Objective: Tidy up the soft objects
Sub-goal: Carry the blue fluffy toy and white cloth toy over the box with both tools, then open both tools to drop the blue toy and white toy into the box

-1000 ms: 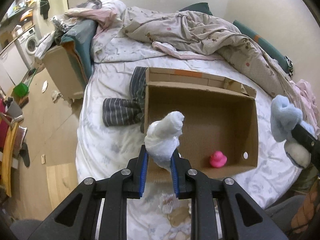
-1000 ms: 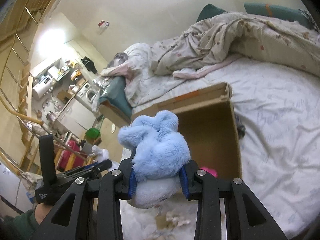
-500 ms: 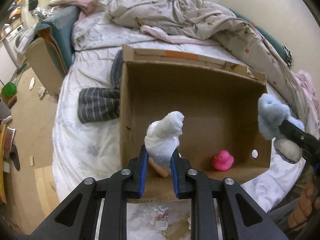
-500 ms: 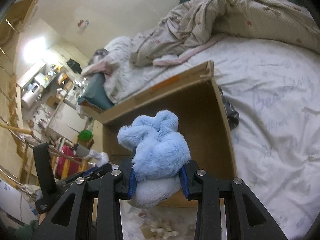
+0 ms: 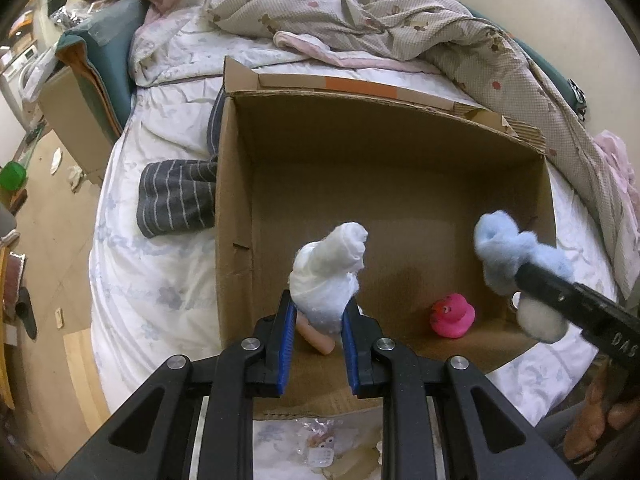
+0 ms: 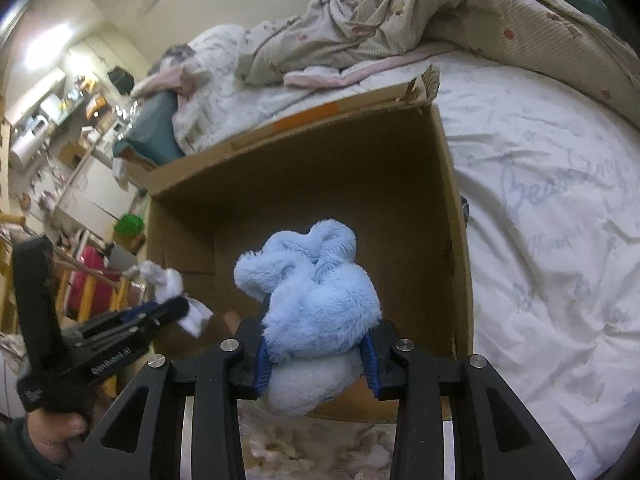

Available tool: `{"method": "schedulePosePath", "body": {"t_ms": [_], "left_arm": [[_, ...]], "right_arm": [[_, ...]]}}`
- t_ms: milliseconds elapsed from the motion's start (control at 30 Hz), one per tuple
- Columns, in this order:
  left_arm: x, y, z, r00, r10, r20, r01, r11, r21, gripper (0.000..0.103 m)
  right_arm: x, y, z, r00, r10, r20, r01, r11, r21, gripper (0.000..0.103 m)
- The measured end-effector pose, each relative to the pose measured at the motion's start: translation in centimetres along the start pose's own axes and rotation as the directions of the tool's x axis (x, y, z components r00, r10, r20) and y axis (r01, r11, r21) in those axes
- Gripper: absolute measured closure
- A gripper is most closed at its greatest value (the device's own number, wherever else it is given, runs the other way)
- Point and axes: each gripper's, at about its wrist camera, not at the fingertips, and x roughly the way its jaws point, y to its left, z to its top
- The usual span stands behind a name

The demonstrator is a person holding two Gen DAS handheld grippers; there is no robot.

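Observation:
An open cardboard box (image 5: 236,208) lies on the bed; it also shows in the right wrist view (image 6: 452,216). My left gripper (image 5: 316,320) is shut on a white rolled sock (image 5: 328,272), held over the box's near left part. My right gripper (image 6: 316,356) is shut on a fluffy blue and white soft toy (image 6: 316,296), held over the box's near right edge. The toy also shows in the left wrist view (image 5: 508,256), and the sock in the right wrist view (image 6: 168,284). A pink rubber duck (image 5: 452,316) and a tan object (image 5: 316,340) lie inside the box.
A grey striped cloth (image 5: 176,200) lies on the white sheet left of the box. A rumpled beige duvet (image 5: 400,20) covers the bed's far side. A small packet (image 5: 320,448) lies on the sheet below my left gripper. Floor and furniture are at the left.
Both grippers have moved forward toward the box with their loads. They now hang over its opening. The box fills more of both views.

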Motion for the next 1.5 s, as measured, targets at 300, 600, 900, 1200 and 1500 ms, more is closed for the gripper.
{"method": "schedulePosePath", "body": {"t_ms": [300, 600, 900, 1200, 1500], "left_arm": [[0.1, -0.2, 0.0, 1.0, -0.001, 0.007, 0.001, 1.0, 0.015, 0.083], [0.2, -0.3, 0.0, 1.0, -0.002, 0.012, 0.002, 1.0, 0.011, 0.082], [0.1, -0.1, 0.0, 1.0, -0.007, 0.016, 0.007, 1.0, -0.004, 0.073], [-1.2, -0.1, 0.4, 0.998, 0.001, 0.062, 0.0, 1.0, -0.01, 0.036], [-2.6, 1.0, 0.8, 0.992, 0.041, 0.121, -0.033, 0.997, -0.07, 0.036]], "right_arm": [[0.7, 0.4, -0.2, 0.999, 0.013, -0.032, -0.013, 1.0, -0.01, 0.064], [0.2, 0.4, -0.1, 0.998, 0.057, -0.005, -0.057, 0.998, -0.001, 0.057], [-0.9, 0.6, 0.3, 0.996, 0.07, 0.052, -0.07, 0.998, 0.003, 0.032], [-2.2, 1.6, 0.6, 0.989, 0.034, 0.144, -0.029, 0.999, -0.033, 0.0], [-2.7, 1.7, 0.9, 0.985, 0.026, 0.173, -0.022, 0.999, -0.024, 0.0]]}}
